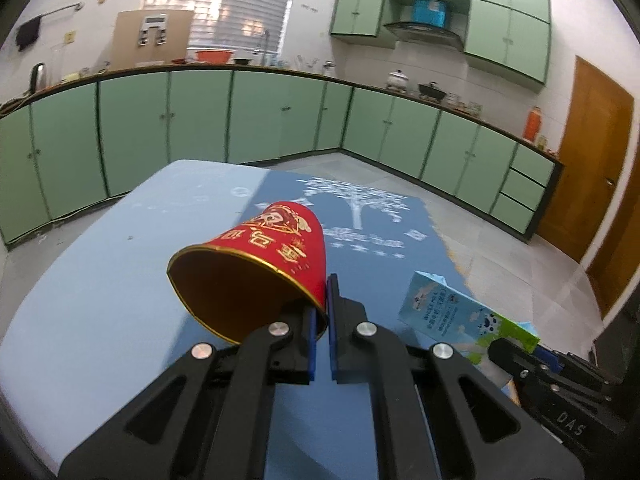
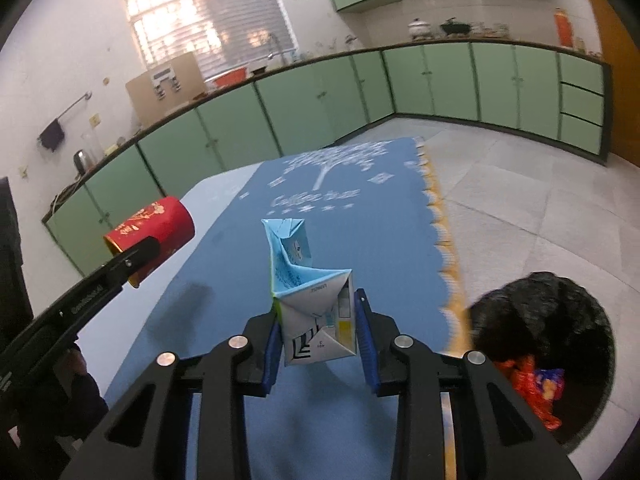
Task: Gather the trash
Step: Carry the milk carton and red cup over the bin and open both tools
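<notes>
Pinching red cup (image 1: 256, 264) rim, left tool (image 1: 322, 334), right tool (image 2: 320, 344) clamping milk carton (image 2: 316, 300), black-lined bin (image 2: 548, 344) beside blue tablecloth (image 2: 360, 240).

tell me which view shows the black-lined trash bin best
The right wrist view: the black-lined trash bin sits on the floor beside the blue table mat, open, with red wrappers inside. The left wrist view doesn't show it at all.

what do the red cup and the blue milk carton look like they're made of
Red cup: apparently thin coated paper, with a glossy printed outside, a gold rolled rim and a plain brownish inside; the left claw pinches its wall. Milk carton: seemingly printed paperboard with a smooth finish, shown by its sharp folded flaps and creased seams; the right claw holds it.
</notes>
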